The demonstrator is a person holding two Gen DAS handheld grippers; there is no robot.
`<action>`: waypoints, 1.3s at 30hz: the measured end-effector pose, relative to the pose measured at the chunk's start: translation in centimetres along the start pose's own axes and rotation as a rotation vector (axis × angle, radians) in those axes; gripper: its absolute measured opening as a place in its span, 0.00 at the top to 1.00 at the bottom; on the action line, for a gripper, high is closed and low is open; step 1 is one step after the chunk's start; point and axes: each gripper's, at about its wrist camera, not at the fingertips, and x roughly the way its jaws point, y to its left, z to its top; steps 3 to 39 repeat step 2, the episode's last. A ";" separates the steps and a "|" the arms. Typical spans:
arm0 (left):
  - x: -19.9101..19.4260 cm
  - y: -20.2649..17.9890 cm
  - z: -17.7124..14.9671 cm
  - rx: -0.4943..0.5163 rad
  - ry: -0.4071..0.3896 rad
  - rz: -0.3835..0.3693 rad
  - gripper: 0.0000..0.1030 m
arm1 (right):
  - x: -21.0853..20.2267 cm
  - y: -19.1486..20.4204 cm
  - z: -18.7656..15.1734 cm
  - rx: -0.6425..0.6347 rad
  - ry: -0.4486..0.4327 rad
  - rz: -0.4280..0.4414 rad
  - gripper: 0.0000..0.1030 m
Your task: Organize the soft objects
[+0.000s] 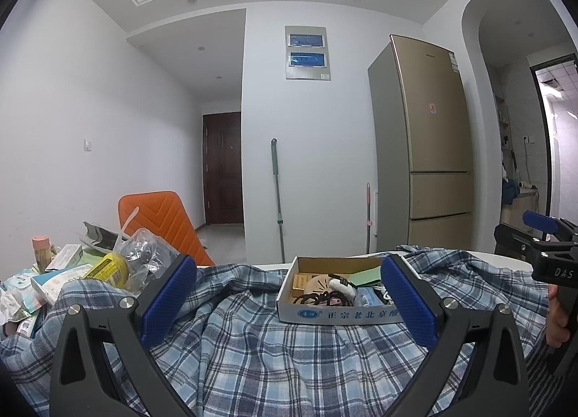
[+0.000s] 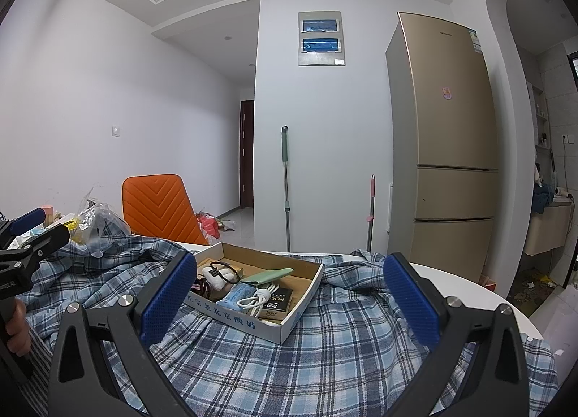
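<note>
— White walls and a gold fridge stand at the back, with an orange chair behind the far edge of the bench. What lies on it?

— Mostly a blue-and-white plaid shirt, rumpled and spread over nearly the whole top; only a white strip of bench shows at the right edge.

— And the cardboard box?

— It sits on top of the shirt, toward the far edge, open side up. Inside are a coiled white cable, a green pouch, a dark small packet with "Face" lettering, and some tangled dark cords next to a small white item.

— Anything at the left edge?

— A heap of clutter: a crinkled clear plastic bag, small cartons, a yellow container and a pink-capped bottle. The shirt's fabric runs up against that heap.

— How do the tools stand?

— The left tool is spread wide, its blue pads apart with nothing between them but the view of shirt and box beyond. The right tool is equally wide and holds nothing. Both hover low over the near part of the shirt, side by side; each shows at the margin of the other's view, with a hand on the right tool's grip.
</note>
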 end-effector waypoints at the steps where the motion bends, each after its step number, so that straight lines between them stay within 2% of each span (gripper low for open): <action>1: 0.0 0.0 0.0 -0.001 0.001 0.000 0.00 | 0.0 0.0 0.0 0.000 0.001 0.000 0.00; 39: 0.0 0.0 0.0 0.000 0.000 0.000 0.00 | 0.0 0.0 0.0 0.000 0.001 0.000 0.00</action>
